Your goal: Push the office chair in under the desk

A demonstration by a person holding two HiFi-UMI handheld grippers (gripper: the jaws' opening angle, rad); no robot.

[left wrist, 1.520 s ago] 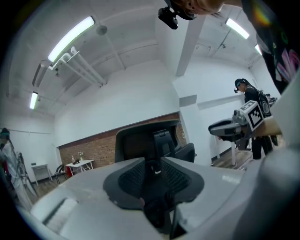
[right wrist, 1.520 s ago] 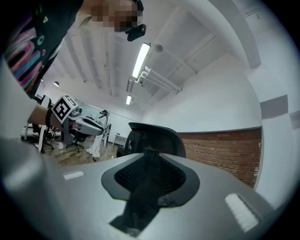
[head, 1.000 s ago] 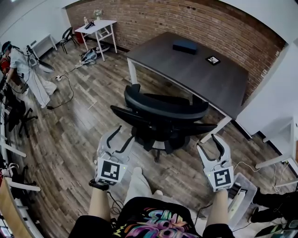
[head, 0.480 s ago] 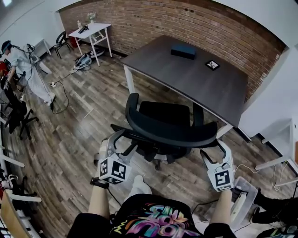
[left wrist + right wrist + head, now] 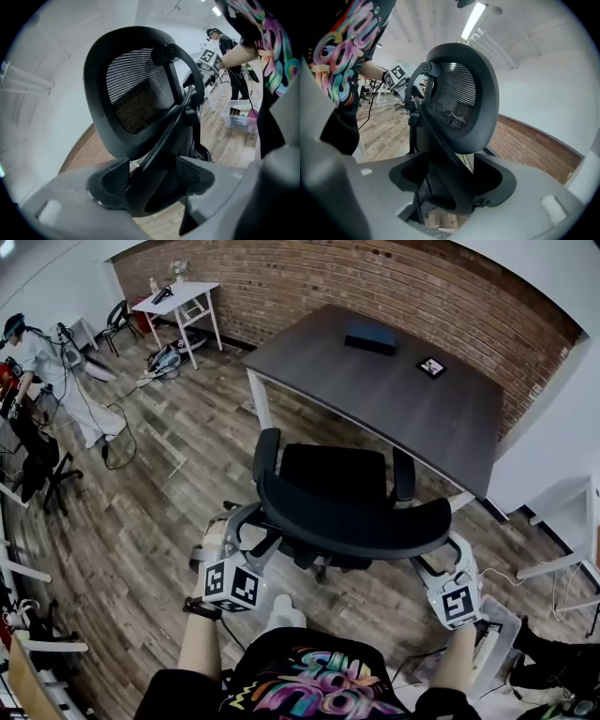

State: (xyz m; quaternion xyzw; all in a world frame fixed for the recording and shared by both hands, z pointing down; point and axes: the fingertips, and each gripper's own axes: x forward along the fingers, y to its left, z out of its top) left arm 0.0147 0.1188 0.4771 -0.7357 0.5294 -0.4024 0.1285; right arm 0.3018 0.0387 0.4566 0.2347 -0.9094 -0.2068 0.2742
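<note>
**Desk:** Where's the chair (image 5: 333, 470) from your end?

**Me:** Right between my two tongs. Its backrest (image 5: 356, 523) runs across from the left tongs (image 5: 251, 529) to the right tongs (image 5: 442, 554). The seat sits on the far side of them and faces the tabletop (image 5: 394, 390).

**Desk:** Are you pinching it?

**Me:** No. Both pairs have just been opening and I see them spread wide. In the left gripper view the backrest's black rim stands between the pads. In the right gripper view its other end does the same. I can't tell whether a pad brushes the rim on either side.

**Desk:** And the tabletop?

**Me:** It's straight ahead of both tongs, past the chair. I see the whole seat, with its front just short of the near edge. A dark box (image 5: 369, 337) lies at the far end, well beyond my tongs.

**Desk:** How are the tongs angled?

**Me:** Both tilt a little downward, one at each end of the backrest.
</note>
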